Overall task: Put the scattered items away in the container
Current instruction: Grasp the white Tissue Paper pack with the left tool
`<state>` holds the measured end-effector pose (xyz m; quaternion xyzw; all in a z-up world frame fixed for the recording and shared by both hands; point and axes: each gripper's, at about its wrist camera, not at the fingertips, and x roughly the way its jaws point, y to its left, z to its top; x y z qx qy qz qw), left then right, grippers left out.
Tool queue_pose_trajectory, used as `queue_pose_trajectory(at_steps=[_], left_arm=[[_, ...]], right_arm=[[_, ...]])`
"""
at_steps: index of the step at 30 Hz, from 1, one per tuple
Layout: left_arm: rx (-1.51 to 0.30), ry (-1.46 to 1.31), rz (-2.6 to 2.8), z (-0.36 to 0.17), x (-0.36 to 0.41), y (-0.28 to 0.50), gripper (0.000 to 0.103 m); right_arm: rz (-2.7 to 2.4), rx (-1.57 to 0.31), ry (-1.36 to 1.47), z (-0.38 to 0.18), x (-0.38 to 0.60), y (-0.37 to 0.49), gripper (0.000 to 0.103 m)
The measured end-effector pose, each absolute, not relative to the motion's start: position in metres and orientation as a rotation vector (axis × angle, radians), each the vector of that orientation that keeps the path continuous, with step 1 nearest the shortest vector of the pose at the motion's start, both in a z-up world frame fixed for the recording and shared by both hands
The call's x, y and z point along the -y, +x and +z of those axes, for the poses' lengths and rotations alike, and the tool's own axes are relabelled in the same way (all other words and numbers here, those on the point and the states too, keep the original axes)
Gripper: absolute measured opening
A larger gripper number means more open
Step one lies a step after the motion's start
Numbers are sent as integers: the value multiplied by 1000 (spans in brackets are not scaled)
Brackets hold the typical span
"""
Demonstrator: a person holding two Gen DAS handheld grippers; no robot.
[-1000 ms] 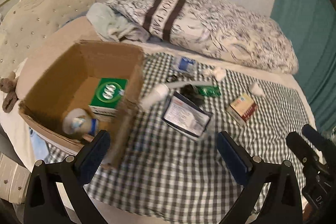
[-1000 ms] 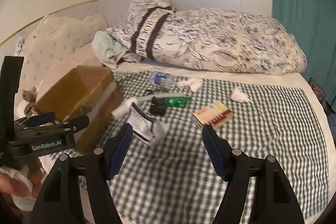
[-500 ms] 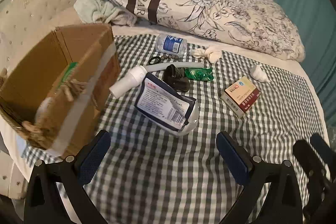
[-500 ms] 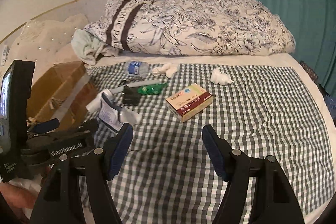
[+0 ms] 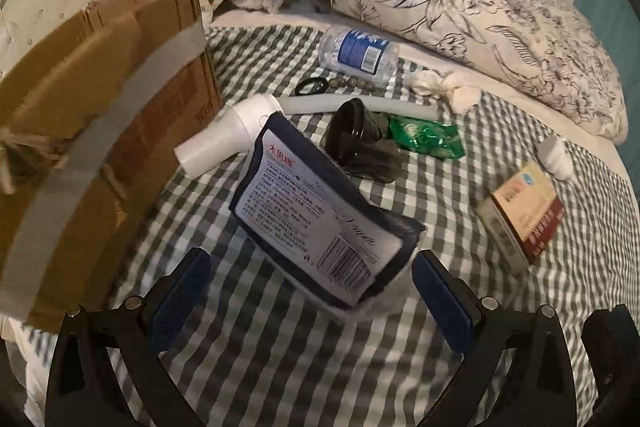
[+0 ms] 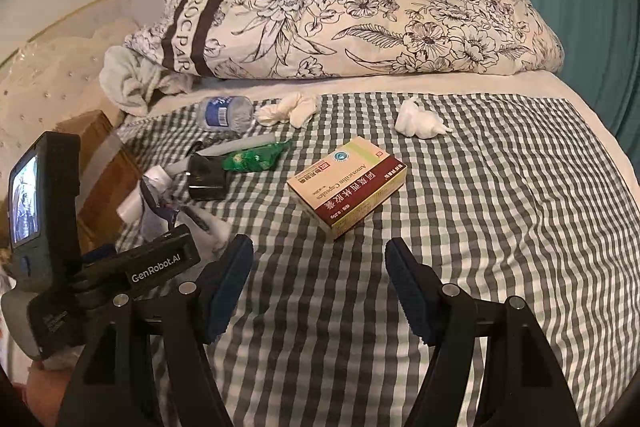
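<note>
1. Both pairs of tongs have been sinking toward the green-and-white checked cloth (image 6: 500,211) since the earlier frames, and the scattered things are now showing much larger ahead of them.
2. Left gripper (image 5: 310,301) is hanging released, jaws wide and grasping nothing; the dark-blue plastic pouch with a white printed label (image 5: 320,223) is lying just ahead of the gap, its near corner reaching between the tips, its long axis slanting from far-left to near-right.
3. Right gripper (image 6: 320,283) is likewise standing unclenched and empty; the cream-and-maroon cardboard medicine box (image 6: 347,181) is lying straight ahead of it, a little apart, its long axis running diagonally across the jaws.
4. Judging by that, each hand is nearest to its own item: left to the pouch, right to the box.
5. Brown taped cardboard carton (image 5: 100,131), the container, is sitting to the left of the left tongs, beyond the pouch's far end.
6. Left wrist view is showing the pouch's label whole; right wrist view is showing that pouch mostly hidden behind the left tool, but is showing the box's lettering plainly.
</note>
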<state>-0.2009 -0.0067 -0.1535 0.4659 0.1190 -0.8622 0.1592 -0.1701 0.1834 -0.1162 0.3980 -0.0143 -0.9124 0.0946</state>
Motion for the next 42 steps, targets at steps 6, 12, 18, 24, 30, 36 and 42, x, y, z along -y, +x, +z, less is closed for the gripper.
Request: queue_pose_trajectory(at_steps=[6,12,18,24,30,36,42], left_arm=[[-324,1322,-2490,-160,-1,-214,103],[-275,1337,-2501,-170,-7,-233,103],[-296,1449,-2489,-210,9,-244,103],[-309,1371,-2516,-208,22,-236,98],[-357,1332,-2538,-199,45,-223,47],[-413,1304,-2546,-195,62,-214,41],[-426,1312,-2560,-197,63,-214,41]], right_arm=[[-2699,61,1223,-133,-176,-194,68],[-2703,100,1246,-143,-170,-215,68],[-2699,143,1320,-163,-170,-240,68],[-2713,228,1400,-176,-166,-258,70],[-2802,325,1413,-175,-154,-264,82],[-2949,431,1363,-176,-149,-257,84],[-3081,603,1316,-177,-144,-266,87]])
